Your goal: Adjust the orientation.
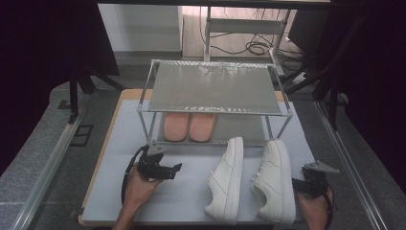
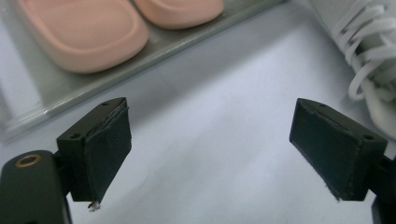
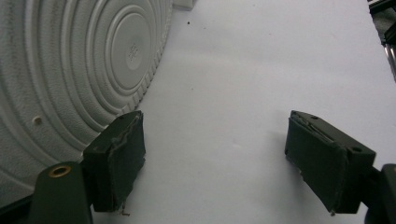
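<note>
So far, we have the pink slippers (image 1: 189, 125) on the rack (image 1: 215, 111)'s lower shelf. Both white sneakers (image 1: 249, 179) remain on the counter (image 1: 182, 191). Our left hand-held gripper (image 1: 176, 168) and right hand-held gripper (image 3: 215, 158) gape empty.

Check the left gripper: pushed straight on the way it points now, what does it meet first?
Probably bare white mat, then the rack's lower shelf edge below the pink slippers. The left gripper is open, nothing between its jaws. The white sneaker sits off to the side; depth unclear.
</note>
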`<action>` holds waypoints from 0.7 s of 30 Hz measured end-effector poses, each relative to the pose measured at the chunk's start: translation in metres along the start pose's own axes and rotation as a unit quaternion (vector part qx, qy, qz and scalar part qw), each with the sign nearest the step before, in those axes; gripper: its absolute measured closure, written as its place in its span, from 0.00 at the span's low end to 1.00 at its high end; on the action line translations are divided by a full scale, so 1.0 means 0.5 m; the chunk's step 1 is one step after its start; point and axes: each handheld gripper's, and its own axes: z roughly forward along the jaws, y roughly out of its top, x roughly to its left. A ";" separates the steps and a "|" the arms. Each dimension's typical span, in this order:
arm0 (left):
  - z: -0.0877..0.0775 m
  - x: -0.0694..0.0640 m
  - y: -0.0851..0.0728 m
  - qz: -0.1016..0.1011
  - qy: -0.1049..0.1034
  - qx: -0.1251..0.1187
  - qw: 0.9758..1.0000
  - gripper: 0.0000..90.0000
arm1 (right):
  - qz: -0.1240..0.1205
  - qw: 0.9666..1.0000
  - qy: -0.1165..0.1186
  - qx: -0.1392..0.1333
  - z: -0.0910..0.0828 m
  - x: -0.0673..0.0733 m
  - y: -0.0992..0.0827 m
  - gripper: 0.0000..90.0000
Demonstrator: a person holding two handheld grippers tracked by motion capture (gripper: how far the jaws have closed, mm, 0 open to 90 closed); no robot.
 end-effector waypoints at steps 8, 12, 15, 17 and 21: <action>-0.017 0.015 -0.052 -0.015 0.000 -0.009 1.000 0.13 | 0.000 1.000 0.000 0.000 0.000 0.000 0.000 0.23; -0.018 0.023 -0.079 -0.014 0.013 -0.002 1.000 0.13 | 0.000 1.000 0.001 0.001 0.000 -0.001 0.000 0.23; -0.013 0.027 -0.098 -0.018 0.021 0.002 1.000 0.13 | 0.000 1.000 0.001 0.001 0.000 -0.001 0.000 0.23; -0.006 0.030 -0.110 -0.020 0.025 0.008 0.999 0.13 | 0.000 1.000 0.001 0.001 0.000 -0.001 0.000 0.23; 0.001 0.028 -0.115 -0.007 0.037 0.025 0.999 0.13 | 0.000 1.000 0.001 0.001 0.000 0.000 0.001 0.23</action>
